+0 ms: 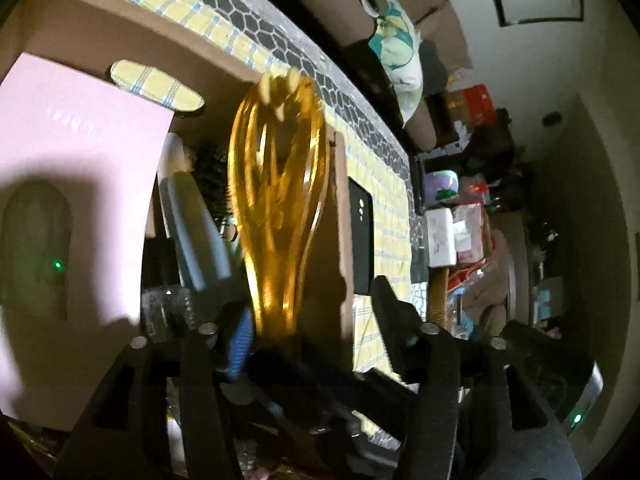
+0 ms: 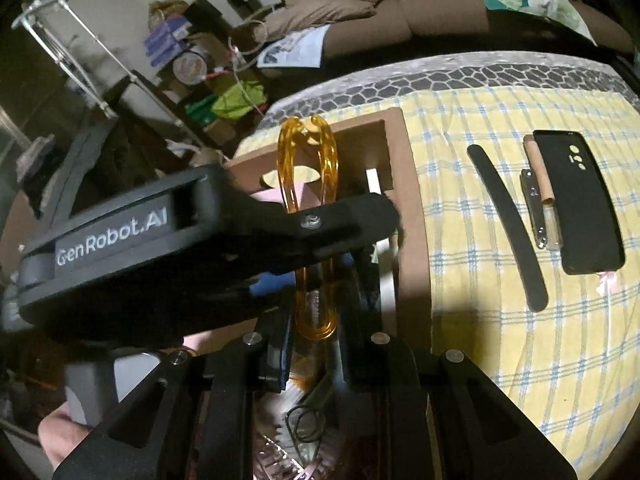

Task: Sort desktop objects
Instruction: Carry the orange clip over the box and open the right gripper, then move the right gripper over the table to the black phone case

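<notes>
Right wrist view: right gripper (image 2: pixel 316 332) clamps the amber hair claw (image 2: pixel 310 216) above the cardboard box (image 2: pixel 404 152); left gripper (image 1: pixel 304 320) stands open around it.

The translucent amber plastic hair claw (image 1: pixel 280 200) is smearing with motion blur in the left wrist view; its teeth are not separable. Its lower end is disappearing behind the black gripper frames in both views, so contact with the jaws is not resolving. In the right wrist view the black left gripper body (image 2: pixel 168 248) is covering the near half of the brown cardboard box (image 2: pixel 396 128). White print on the pink card (image 1: pixel 72 128) is staying illegible. Box contents are lying in shadow, unidentifiable.
</notes>
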